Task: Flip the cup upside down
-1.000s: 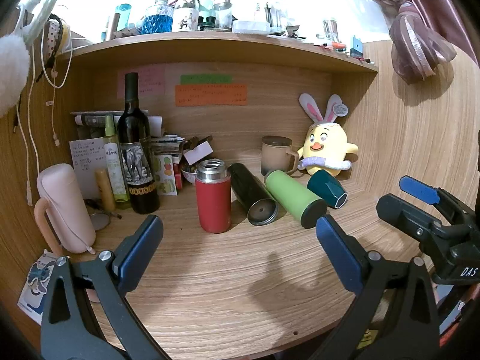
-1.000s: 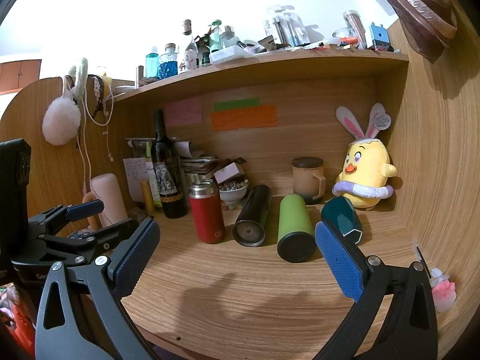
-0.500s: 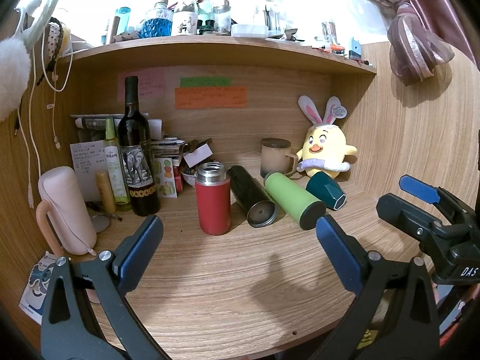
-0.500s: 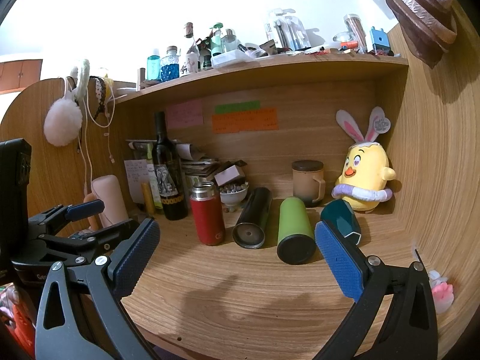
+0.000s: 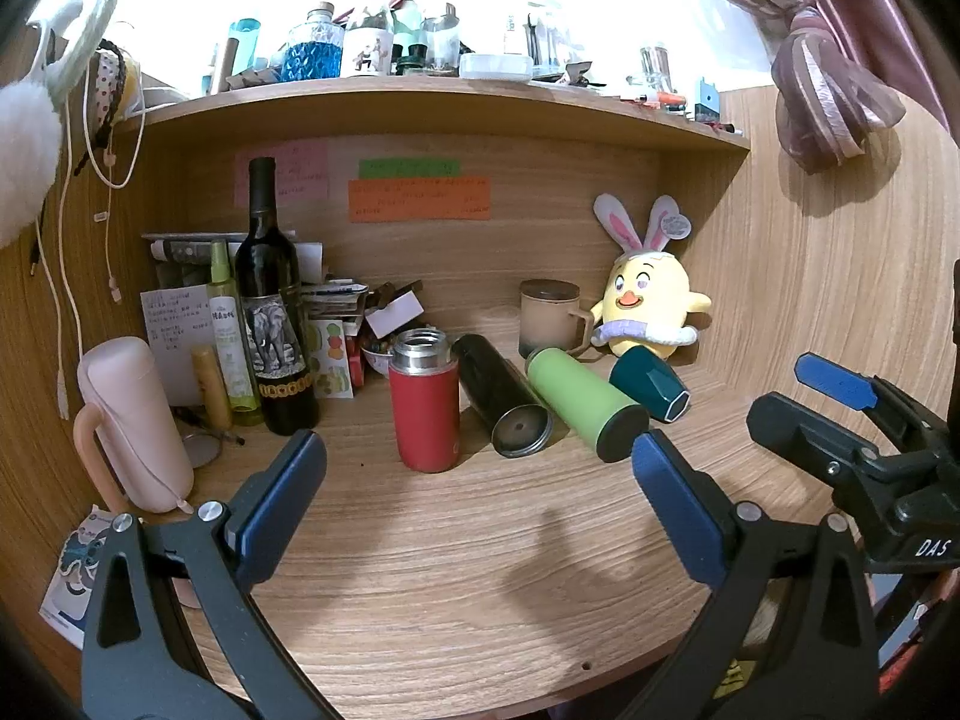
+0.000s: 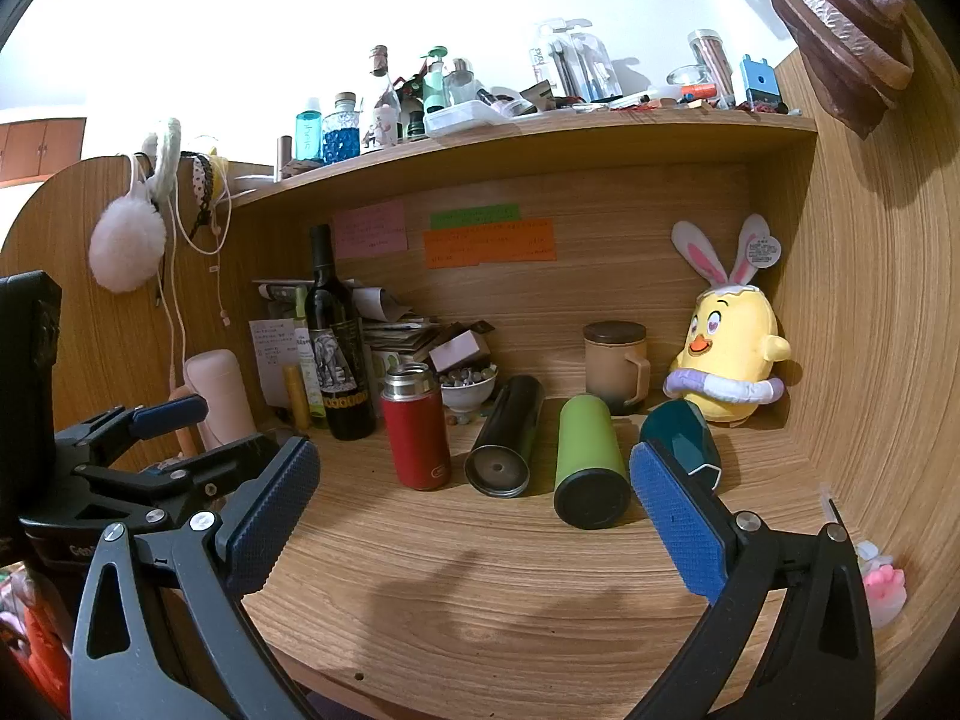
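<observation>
The red cup (image 5: 425, 399) is seen upright on the counter (image 5: 456, 564), mouth up, left of a black flask (image 5: 501, 403), a green flask (image 5: 585, 405) and a teal cup (image 5: 651, 385), all three lying on their sides. The left gripper (image 5: 477, 495) is held over the counter's near edge with jaws wide apart, nothing between them; likewise the right gripper (image 6: 474, 510). A pink object (image 6: 882, 585) at the right wall is shown only in the right wrist view. A cluttered shelf (image 6: 540, 138) is noted above. Compared with the earlier frames, no object has shifted; both grippers are nearly unmoved.
</observation>
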A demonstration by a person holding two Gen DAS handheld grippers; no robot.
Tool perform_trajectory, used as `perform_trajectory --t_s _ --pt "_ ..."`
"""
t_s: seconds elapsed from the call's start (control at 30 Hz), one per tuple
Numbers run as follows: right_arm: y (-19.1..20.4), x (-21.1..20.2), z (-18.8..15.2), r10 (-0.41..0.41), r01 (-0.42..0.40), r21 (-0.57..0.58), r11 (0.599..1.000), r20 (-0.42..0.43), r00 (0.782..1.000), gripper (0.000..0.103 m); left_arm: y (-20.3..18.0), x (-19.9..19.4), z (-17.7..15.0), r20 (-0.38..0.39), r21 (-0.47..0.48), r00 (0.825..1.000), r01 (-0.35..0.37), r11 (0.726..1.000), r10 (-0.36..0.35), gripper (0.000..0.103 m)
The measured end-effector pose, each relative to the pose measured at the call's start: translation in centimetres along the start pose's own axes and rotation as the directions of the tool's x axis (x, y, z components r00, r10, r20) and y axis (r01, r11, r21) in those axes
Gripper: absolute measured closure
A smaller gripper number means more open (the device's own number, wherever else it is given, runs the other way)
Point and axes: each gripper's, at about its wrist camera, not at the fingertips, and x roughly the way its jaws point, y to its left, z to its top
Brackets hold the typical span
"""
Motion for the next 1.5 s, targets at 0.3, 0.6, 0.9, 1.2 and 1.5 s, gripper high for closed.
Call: perform_trajectory --t_s 0.3,0.6,0.9,1.2,1.5 --pt "0.0 0.0 0.0 0.000 0.000 -0.001 1.000 0.001 1.000 0.000 0.0 -0.1 0.0 0.002 0.001 1.000 0.000 1.000 0.000 0.000" --pt "0.1 0.0 -0.1 0.000 0.000 -0.001 1.000 0.001 1.000 0.000 -0.1 -0.1 -0.1 0.003 0.001 1.000 0.000 1.000 0.000 0.000" --pt "0.0 0.0 -0.1 -0.001 0.001 -0.003 1.000 0.001 1.000 0.000 -0.1 -0.1 -0.1 0.004 0.001 1.000 -0.001 1.000 0.001 0.000" --pt "0.1 -0.1 0.0 -0.001 0.001 -0.003 1.000 0.007 1.000 0.000 -0.1 0.0 0.2 0.004 0.009 1.000 0.001 1.000 -0.001 0.000" --pt "-1.1 2.1 -0.8 -0.005 0.005 0.020 1.000 -0.026 1.000 0.000 1.2 4.4 0.6 -0.081 0.006 0.997 0.010 1.000 -0.010 0.000"
